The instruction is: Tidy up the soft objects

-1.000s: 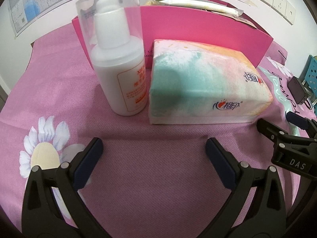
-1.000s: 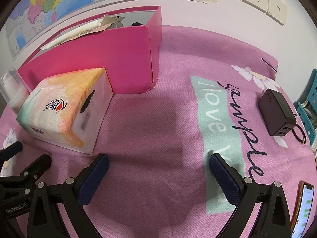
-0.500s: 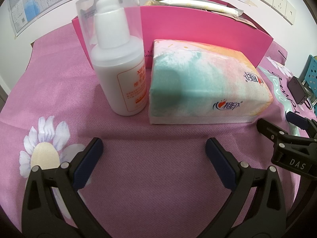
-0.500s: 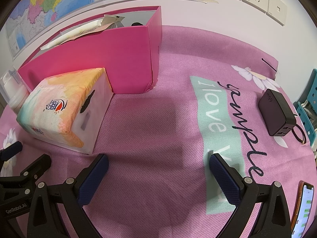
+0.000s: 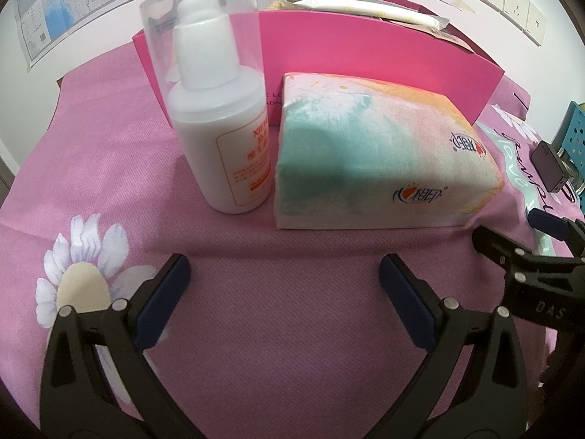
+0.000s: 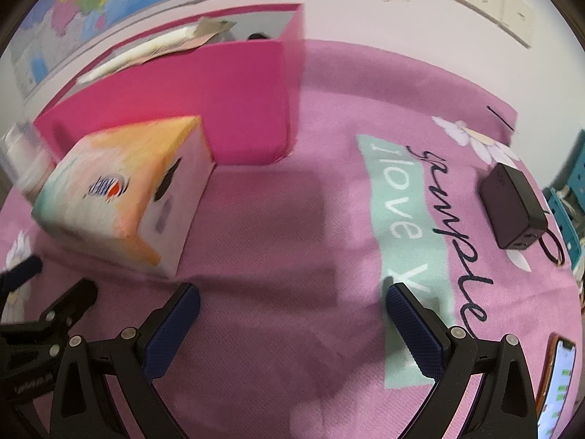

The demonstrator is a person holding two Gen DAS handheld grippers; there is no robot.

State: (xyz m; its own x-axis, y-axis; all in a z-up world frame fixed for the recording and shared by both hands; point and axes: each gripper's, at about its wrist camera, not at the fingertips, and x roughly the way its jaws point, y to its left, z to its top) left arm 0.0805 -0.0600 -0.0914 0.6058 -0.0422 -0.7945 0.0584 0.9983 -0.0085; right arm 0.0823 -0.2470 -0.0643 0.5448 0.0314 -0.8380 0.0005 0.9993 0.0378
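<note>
A soft tissue pack (image 5: 380,168) in teal, pink and orange lies on the pink cloth, just in front of a pink open box (image 5: 365,55). A white pump bottle (image 5: 223,117) with a clear cap stands to its left, touching or nearly touching it. My left gripper (image 5: 285,278) is open, low over the cloth a little short of the pack, with nothing between its fingers. In the right wrist view the tissue pack (image 6: 120,197) sits at the left before the pink box (image 6: 190,102). My right gripper (image 6: 292,303) is open and empty over bare cloth, right of the pack.
The pink box holds long white wrapped items (image 5: 369,9). A black charger (image 6: 512,212) with a cable lies on the cloth at the right, and a phone (image 6: 555,384) lies at the lower right. A teal basket (image 6: 570,197) stands at the far right edge. A wall with sockets is behind.
The right wrist view has blurred and shifted a little, so my right gripper has begun to move. The left gripper and the objects have stayed where they were.
</note>
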